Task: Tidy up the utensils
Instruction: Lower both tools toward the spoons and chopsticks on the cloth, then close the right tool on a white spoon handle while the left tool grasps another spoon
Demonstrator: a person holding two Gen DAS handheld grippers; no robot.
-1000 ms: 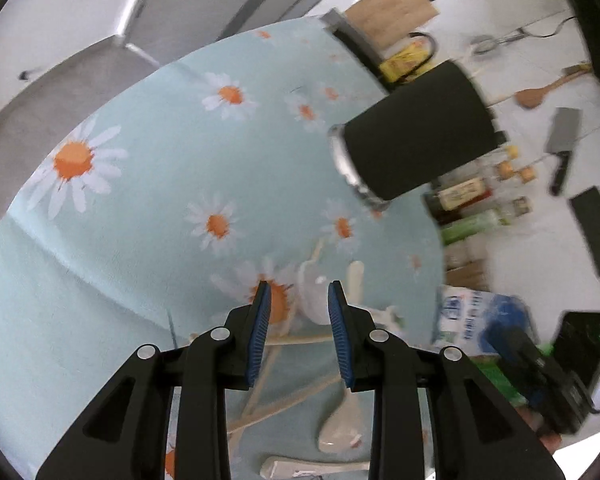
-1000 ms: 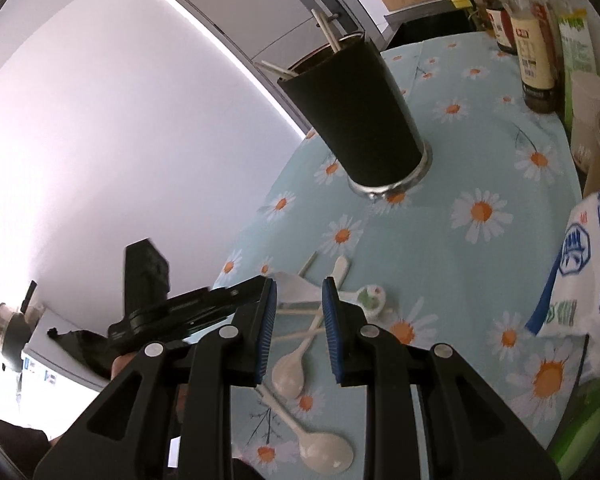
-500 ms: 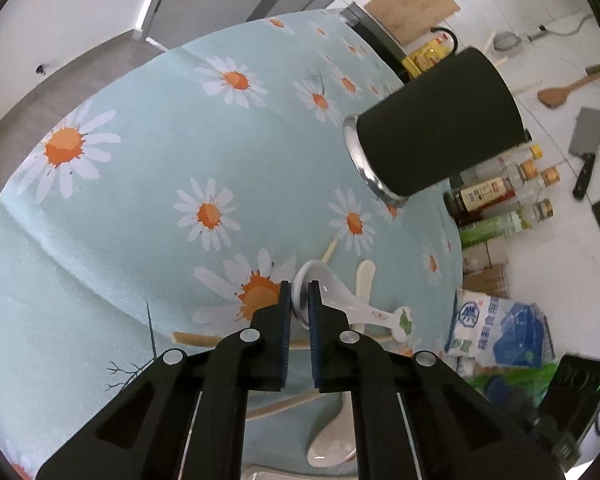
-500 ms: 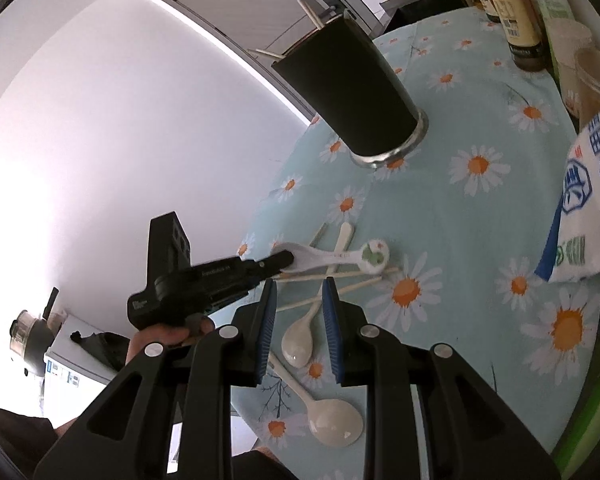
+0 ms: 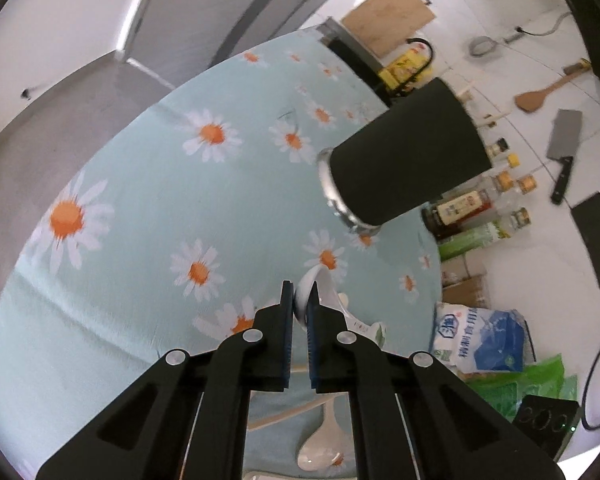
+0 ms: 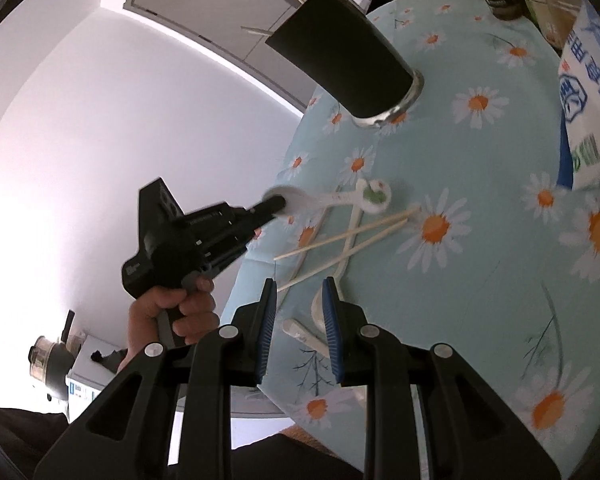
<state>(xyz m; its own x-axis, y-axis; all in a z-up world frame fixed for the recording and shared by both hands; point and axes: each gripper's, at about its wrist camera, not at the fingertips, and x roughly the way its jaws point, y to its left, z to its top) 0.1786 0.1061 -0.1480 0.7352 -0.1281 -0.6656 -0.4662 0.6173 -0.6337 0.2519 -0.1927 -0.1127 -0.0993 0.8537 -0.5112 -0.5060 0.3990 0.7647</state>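
My left gripper point(image 5: 299, 300) is shut on the bowl of a white ceramic spoon point(image 5: 324, 286). In the right wrist view the left gripper point(image 6: 278, 202) holds this spoon point(image 6: 336, 197) with its bowl end raised and its green-patterned handle end low over the daisy tablecloth point(image 6: 480, 208). A black utensil holder point(image 5: 404, 160) point(image 6: 352, 60) stands further back with chopsticks in it. My right gripper point(image 6: 298, 300) is open above the table's near edge, over another white spoon point(image 6: 318, 306). Loose chopsticks point(image 6: 352, 232) lie on the cloth between the two spoons.
A blue and white bag point(image 6: 588, 80) point(image 5: 480, 340) lies at the table's right side, with sauce bottles point(image 5: 472, 204) behind it. One more white spoon point(image 5: 320, 444) lies near my left fingers. A person's hand point(image 6: 172, 308) holds the left gripper beyond the table edge.
My left gripper closed on the spoon's bowl and has lifted it off the cloth. My right gripper has come down and nearer to the spoon by the table edge, rolling a little.
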